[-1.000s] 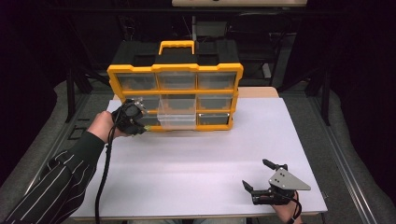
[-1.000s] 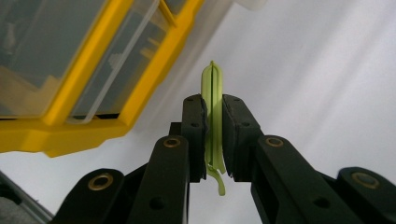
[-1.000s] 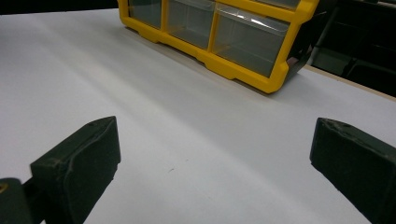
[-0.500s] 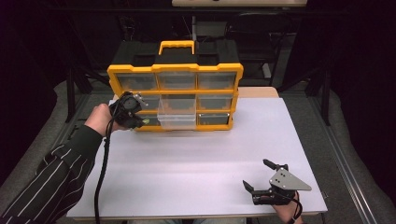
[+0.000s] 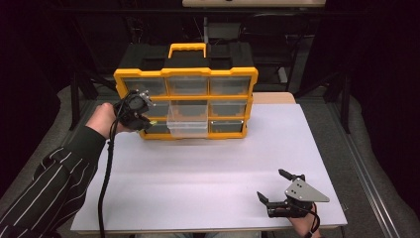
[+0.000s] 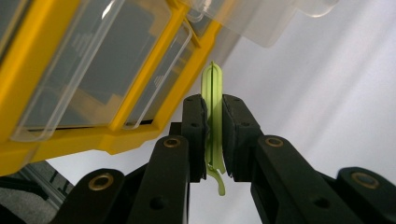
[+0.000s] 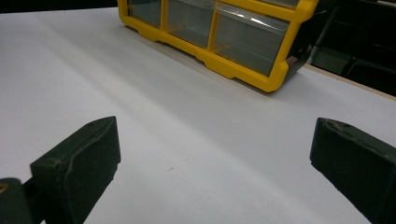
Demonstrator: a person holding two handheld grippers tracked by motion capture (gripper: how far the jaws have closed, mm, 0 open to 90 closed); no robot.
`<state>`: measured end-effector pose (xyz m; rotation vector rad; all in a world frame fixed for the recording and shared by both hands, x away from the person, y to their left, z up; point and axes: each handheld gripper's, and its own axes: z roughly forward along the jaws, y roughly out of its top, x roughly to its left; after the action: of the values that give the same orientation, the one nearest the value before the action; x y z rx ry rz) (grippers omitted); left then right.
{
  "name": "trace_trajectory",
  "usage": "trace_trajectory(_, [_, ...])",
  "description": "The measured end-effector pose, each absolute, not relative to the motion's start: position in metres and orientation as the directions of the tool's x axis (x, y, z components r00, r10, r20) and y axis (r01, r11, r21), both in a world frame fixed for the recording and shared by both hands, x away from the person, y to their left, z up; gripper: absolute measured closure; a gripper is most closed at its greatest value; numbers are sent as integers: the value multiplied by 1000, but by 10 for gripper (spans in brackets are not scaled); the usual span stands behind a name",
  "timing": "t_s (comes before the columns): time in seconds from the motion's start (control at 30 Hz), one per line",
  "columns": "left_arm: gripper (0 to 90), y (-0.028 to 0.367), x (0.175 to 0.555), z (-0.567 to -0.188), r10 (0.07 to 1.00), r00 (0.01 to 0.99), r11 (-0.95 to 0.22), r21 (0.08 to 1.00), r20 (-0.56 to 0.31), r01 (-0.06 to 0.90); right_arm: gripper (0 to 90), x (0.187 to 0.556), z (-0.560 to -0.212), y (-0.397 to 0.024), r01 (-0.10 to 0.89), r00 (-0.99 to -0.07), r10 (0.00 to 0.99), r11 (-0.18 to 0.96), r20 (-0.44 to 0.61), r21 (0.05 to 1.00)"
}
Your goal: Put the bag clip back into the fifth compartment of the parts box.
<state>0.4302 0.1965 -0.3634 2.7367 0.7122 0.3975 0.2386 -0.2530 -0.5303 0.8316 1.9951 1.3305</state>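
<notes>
Our left gripper (image 6: pixel 213 140) pinches a thin translucent green plastic clip (image 6: pixel 213 121) edge-on at the yellow drawer cabinet's (image 5: pixel 185 74) nine-o'clock side, likely for the pulled-out clear drawer (image 5: pixel 187 126); right gripper (image 5: pixel 281 191) rests agape at five o'clock

Your workspace: a white counter in a dark room.

You're facing a counter (image 5: pixel 208 168) topped with a plain white sheet, lit brightly from above while everything around it falls into near black. A strip of bare wood (image 5: pixel 274 97) shows at the far right edge of the sheet. Grey padded covering (image 5: pixel 364 134) runs along both sides of the counter, with a metal rail (image 5: pixel 367 173) on your right. Behind it you can make out dark frame bars (image 5: pixel 79 94) and black equipment (image 5: pixel 223 32); a pale panel (image 5: pixel 252 2) hangs at the top.
</notes>
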Motion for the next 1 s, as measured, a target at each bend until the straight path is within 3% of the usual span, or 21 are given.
trace_trajectory(1.0, [806, 186, 439, -328, 498, 838, -843, 348, 221, 410, 12, 239, -531, -253, 177, -627, 768, 305, -132, 936])
